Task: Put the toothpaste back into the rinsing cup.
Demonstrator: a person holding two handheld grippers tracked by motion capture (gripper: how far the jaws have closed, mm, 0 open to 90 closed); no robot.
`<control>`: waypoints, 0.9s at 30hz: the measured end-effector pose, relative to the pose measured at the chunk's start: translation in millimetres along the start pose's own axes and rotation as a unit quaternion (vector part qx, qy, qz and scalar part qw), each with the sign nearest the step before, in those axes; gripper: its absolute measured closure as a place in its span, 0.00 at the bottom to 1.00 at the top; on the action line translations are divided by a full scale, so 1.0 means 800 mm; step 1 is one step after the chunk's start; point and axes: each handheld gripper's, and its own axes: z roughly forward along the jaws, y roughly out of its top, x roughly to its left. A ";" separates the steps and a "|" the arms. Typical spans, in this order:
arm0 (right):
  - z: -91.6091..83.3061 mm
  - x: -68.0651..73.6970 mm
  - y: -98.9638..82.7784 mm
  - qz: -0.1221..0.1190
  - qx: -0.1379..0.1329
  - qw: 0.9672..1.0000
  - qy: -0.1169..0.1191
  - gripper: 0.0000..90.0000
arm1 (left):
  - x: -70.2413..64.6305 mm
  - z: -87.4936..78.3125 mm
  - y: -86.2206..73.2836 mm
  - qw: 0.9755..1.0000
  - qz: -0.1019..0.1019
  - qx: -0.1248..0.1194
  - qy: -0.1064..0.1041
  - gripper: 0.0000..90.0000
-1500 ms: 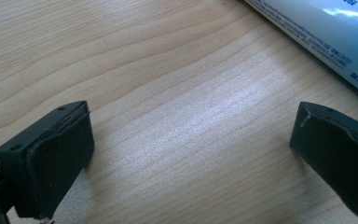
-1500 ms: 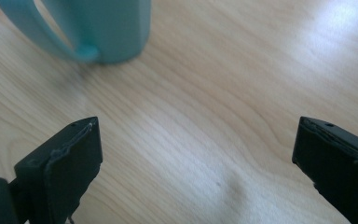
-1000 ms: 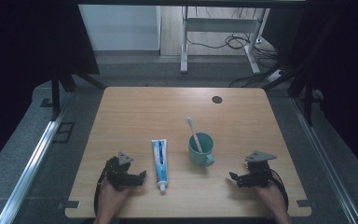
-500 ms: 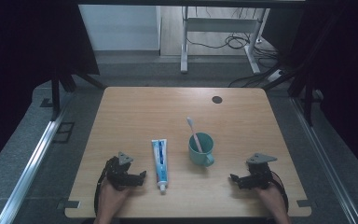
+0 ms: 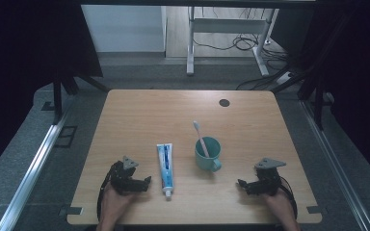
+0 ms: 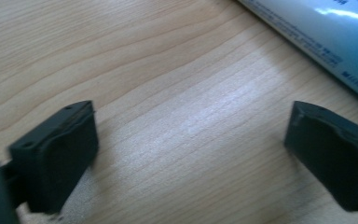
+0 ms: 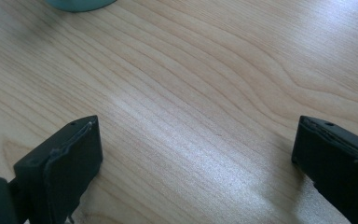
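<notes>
The tube (image 5: 165, 168) lies flat on the counter (image 5: 139, 120), cap end toward you, just right of your left gripper (image 5: 144, 182) and a little left of the cup (image 5: 207, 154), which stands upright with a toothbrush (image 5: 200, 137) leaning in it. In the left gripper view the tube's edge (image 6: 317, 32) crosses the upper right corner, beyond the jaws and apart from them. Those jaws have just been closing a little, yet they stand wide with only bare wood between them. Your right gripper (image 5: 243, 184) rests near the counter's front edge, right of the cup, jaws wide and holding nothing; the cup's base (image 7: 77, 3) shows at the top of the right gripper view. If you go for the tube from the side, the flat, slick body will likely slide away toward the cup instead of seating between the pads, and a push could tip the cup or knock the toothbrush out. Squeeze the middle too hard and you could force paste toward the cap. If the right gripper reaches for the cup, the handle on its near side could snag a jaw and spin the cup.
</notes>
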 end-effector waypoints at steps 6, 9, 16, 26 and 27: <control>0.000 0.000 0.000 0.000 0.000 1.000 0.000 0.02 | -0.007 -0.004 0.005 1.000 0.015 -0.005 0.008 0.20; 0.000 0.000 0.000 0.000 0.000 1.000 0.000 0.02 | -0.007 -0.010 0.007 1.000 0.013 -0.016 0.004 0.33; 0.000 0.000 0.000 0.000 0.000 1.000 0.000 0.02 | -0.006 -0.021 0.012 0.999 0.012 -0.034 -0.036 0.75; 0.000 0.000 0.000 0.000 0.000 1.000 0.000 0.02 | -0.015 -0.030 0.025 0.995 0.033 -0.052 -0.082 1.00; 0.000 0.000 0.000 0.000 0.000 1.000 0.000 0.02 | -0.016 -0.029 0.026 0.994 0.031 -0.053 -0.086 1.00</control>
